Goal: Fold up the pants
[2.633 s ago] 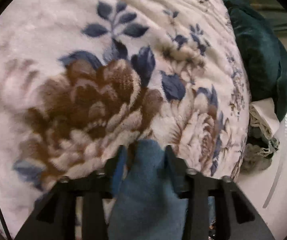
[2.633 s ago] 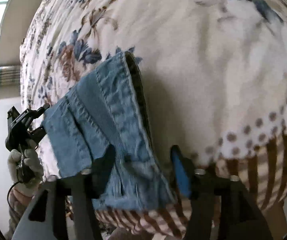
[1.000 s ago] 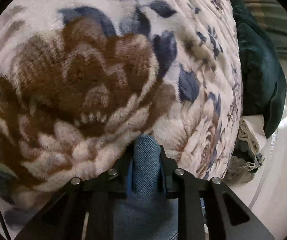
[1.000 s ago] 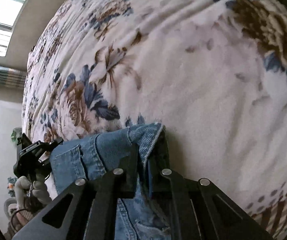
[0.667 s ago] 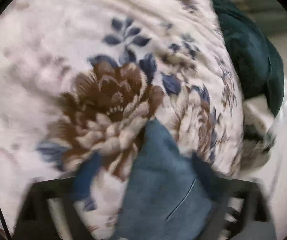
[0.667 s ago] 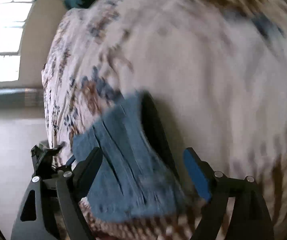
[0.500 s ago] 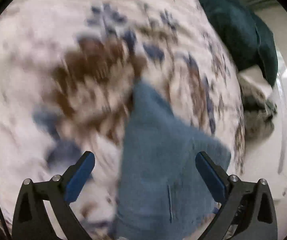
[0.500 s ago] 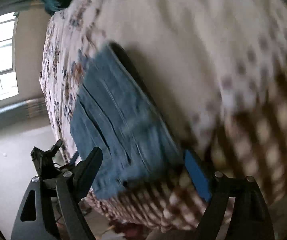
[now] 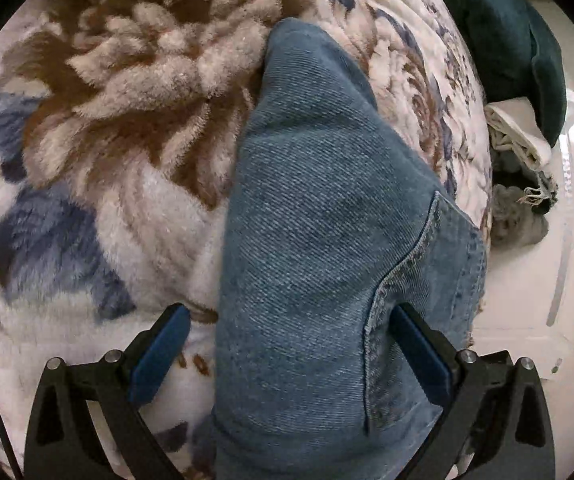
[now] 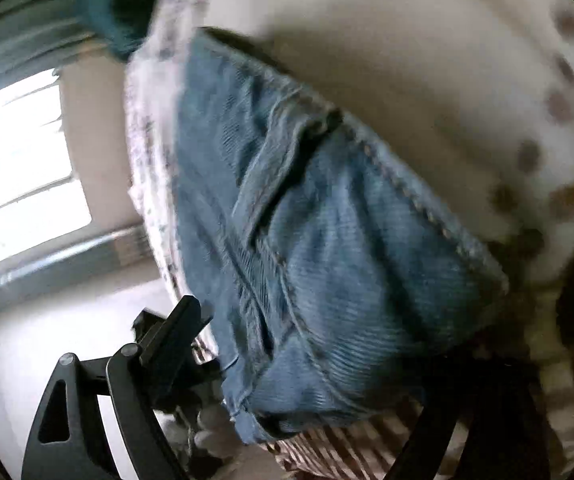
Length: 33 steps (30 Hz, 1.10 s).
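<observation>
The folded blue denim pants (image 9: 319, 240) lie on the floral fleece blanket (image 9: 127, 128), one rounded corner pointing away. My left gripper (image 9: 287, 344) is open, its blue-padded fingers (image 9: 159, 352) either side of the denim without gripping it. In the blurred right wrist view the pants (image 10: 327, 248) lie by the blanket's dotted and striped edge (image 10: 527, 160). My right gripper (image 10: 299, 384) is open and close over the near end of the fold, one finger (image 10: 167, 344) at left, the other dark at lower right.
A dark green cushion (image 9: 507, 32) and a heap of pale cloths (image 9: 519, 148) sit past the blanket's right edge, over a white floor (image 9: 527, 300). A bright window (image 10: 19, 168) shows at the left in the right wrist view.
Both grippers were shut on the pants' corners a second ago. They have let go, opened wide and drawn back, and the pants lie flat on the blanket.
</observation>
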Tool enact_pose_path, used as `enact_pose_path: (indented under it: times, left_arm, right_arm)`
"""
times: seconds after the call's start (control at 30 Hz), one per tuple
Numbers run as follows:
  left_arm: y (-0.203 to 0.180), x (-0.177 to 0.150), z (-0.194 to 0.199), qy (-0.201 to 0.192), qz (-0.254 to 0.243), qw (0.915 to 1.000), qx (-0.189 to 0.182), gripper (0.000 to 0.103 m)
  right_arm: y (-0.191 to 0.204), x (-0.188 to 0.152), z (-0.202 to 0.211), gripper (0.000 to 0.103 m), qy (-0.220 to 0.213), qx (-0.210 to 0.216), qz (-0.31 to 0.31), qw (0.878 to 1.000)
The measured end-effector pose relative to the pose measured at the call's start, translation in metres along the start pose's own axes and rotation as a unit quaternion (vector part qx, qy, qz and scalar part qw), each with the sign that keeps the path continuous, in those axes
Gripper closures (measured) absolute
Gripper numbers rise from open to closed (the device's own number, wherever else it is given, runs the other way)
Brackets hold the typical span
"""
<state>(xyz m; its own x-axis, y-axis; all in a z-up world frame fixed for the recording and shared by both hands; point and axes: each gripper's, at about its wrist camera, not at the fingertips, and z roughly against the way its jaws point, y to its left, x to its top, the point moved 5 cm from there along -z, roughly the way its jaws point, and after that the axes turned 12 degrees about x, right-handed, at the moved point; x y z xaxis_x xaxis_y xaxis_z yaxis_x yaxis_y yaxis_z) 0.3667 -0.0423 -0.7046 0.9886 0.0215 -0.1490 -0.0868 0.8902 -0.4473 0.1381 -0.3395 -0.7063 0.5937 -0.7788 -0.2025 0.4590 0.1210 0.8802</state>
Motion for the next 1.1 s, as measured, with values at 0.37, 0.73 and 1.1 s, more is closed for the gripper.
enact_pose_path:
  times: [0.37,0.73,1.1]
  left_arm:
    - [-0.014,-0.007,0.021,-0.065,-0.066,0.9957,0.003,0.051]
    - [-0.031,0.0,0.101,-0.105,-0.081,0.9907,-0.034,0.074]
    - [-0.021,0.148,0.179,-0.178,-0.081,0.9804,-0.024,0.074]
  right_arm:
    - [0.003,-0.008,-0.048,0.044,0.012,-0.089,0.038,0.995]
    - [0.129,-0.034,-0.055,0.057,-0.025,-0.099,0.137,0.985]
    - [0.258,0.034,-0.16,0.057,-0.023,-0.04,0.198,0.979]
